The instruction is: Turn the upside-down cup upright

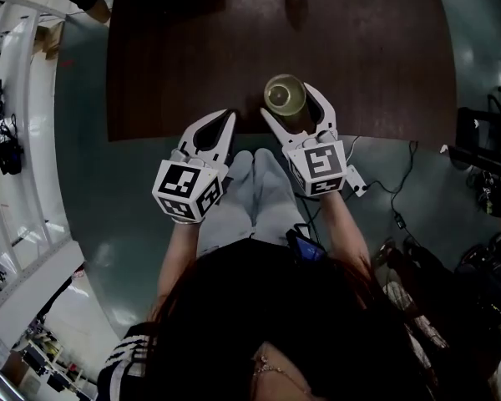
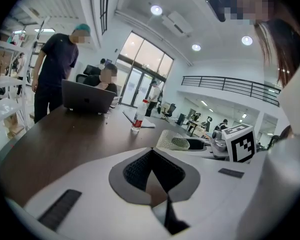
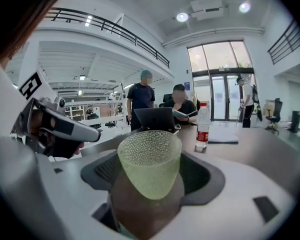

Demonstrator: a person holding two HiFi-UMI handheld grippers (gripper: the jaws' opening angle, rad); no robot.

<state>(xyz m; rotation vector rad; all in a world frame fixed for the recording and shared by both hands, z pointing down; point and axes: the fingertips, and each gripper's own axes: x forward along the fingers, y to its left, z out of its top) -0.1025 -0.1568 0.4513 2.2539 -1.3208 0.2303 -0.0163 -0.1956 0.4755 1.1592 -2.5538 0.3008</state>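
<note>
Right gripper fingers clamp the cup (mouth up); left gripper's fingers closed.

Pale green translucent cup, dimpled wall. Upright, mouth up. Clamped between the jaws of the right claw, rim standing above them.

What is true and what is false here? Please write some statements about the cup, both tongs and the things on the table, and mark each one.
1. The right tongs grip the green cup. True.
2. The wide mouth of the cup faces down. False: it faces up.
3. The left tongs hold the bottle. False: they are shut and empty, and the bottle stands on the far part of the table.
4. The laptop on the table is open. True.
</note>
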